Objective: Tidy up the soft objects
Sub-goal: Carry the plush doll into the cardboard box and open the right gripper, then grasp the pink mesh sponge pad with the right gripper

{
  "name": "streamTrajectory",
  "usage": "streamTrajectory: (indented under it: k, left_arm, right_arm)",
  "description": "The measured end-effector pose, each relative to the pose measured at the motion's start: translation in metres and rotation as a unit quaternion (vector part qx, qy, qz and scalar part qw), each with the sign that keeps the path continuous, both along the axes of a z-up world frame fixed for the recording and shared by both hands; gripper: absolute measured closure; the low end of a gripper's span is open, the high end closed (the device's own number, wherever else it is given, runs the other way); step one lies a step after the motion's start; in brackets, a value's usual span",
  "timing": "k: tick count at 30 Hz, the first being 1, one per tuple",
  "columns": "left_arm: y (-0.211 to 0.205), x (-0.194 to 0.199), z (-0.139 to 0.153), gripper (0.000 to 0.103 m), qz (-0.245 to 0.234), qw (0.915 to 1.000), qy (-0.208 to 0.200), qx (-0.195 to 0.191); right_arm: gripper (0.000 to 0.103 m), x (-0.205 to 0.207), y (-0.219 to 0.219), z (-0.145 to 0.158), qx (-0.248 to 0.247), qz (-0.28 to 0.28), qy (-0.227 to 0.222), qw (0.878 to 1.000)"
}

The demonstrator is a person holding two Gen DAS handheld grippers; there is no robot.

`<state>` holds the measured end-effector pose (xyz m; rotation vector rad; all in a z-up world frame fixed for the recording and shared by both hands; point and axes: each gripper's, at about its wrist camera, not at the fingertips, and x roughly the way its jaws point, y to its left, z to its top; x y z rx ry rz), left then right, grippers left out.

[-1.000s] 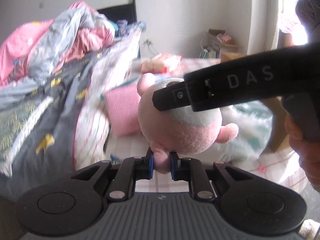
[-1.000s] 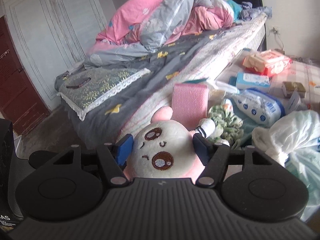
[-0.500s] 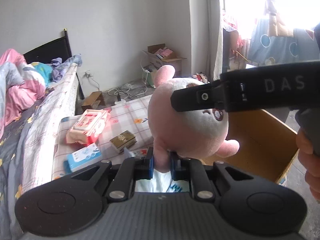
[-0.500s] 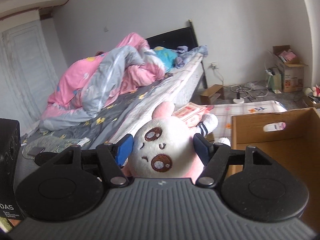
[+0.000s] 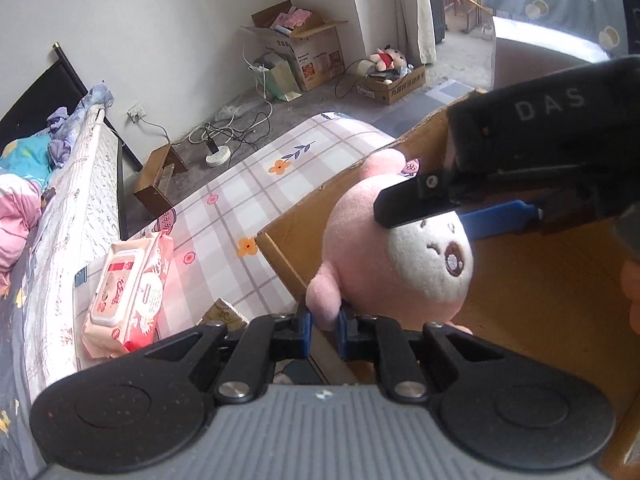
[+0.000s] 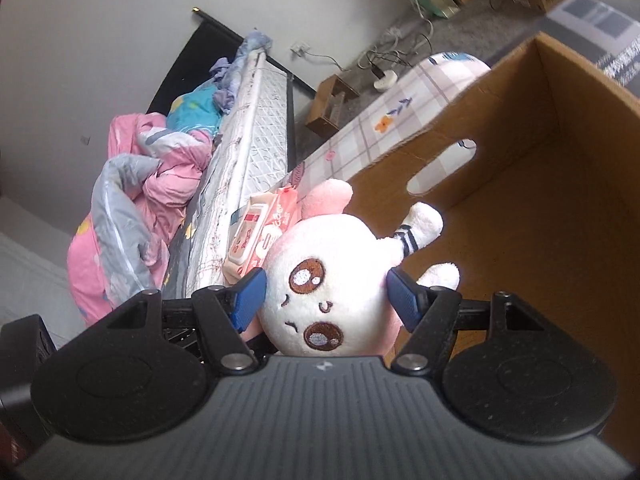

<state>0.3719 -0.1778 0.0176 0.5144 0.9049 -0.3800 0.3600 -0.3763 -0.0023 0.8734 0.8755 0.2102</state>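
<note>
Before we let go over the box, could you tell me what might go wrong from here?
1. The left claw pinches only a small limb of the plush toy; it may slip or swing.
2. The toy hangs near the wall of the cardboard box and could catch on the rim or fall outside.

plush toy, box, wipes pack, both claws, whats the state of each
plush toy: held in the air by both claws, at the box's edge
left claw: shut on the toy's pink limb
right claw: shut on the toy's head
cardboard box: open-topped, visible part empty
wipes pack: lying flat, lid closed
</note>
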Motion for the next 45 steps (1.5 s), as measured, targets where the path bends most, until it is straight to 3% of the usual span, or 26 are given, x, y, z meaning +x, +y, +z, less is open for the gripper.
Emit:
streamTrajectory:
  k: [3,6,8,11,15,22,26,31,36,39,45]
  left_arm:
    - [-0.01,0.008,-0.007,0.088,-0.014,0.9995,-0.014,0.024]
    - [-0.019,0.013,-0.012,0.071,-0.024,0.999,-0.019,0.032]
    - [-0.024,0.013,-0.014,0.066,-0.026,0.9986,-0.026,0.038]
    - [-0.025,0.008,-0.013,0.065,-0.029,0.998,-0.032,0.046]
    - [-0.016,-0.006,0.002,0.047,-0.029,0.9985,-0.04,0.024]
    - [0.022,-0.037,0.043,0.023,-0.002,0.9972,-0.071,-0.023]
    - [0.07,-0.067,0.071,0.017,0.046,0.9942,-0.073,-0.064]
    - [0.147,-0.117,0.093,0.013,0.116,0.9823,-0.085,-0.12]
    - [0.232,-0.176,0.093,0.013,0.198,0.9594,-0.097,-0.176]
    - [0.269,-0.208,0.08,0.013,0.243,0.9484,-0.103,-0.176]
    - [0.314,-0.252,0.044,0.014,0.29,0.9362,-0.089,-0.178]
  right_arm:
    - [0.036,0.024,-0.004,-0.031,0.024,-0.022,0.032,0.999]
    - [0.036,0.045,-0.005,-0.067,0.059,-0.035,0.069,0.995]
    - [0.037,0.053,0.002,-0.087,0.074,-0.036,0.086,0.993]
    - [0.037,0.062,0.011,-0.103,0.068,-0.04,0.098,0.992]
    - [0.037,0.063,0.014,-0.106,0.08,-0.051,0.097,0.991]
    - [0.034,0.039,-0.003,-0.07,0.053,-0.072,0.075,0.993]
    - [0.033,0.013,-0.006,-0.03,0.036,-0.071,0.037,0.996]
    - [0.032,-0.027,0.005,0.019,0.006,-0.039,-0.02,0.999]
    - [0.031,-0.058,0.05,0.051,-0.013,0.039,-0.046,0.998]
    - [0.031,-0.069,0.093,0.062,-0.017,0.095,-0.052,0.994]
    - [0.031,-0.079,0.196,0.066,-0.003,0.21,-0.045,0.977]
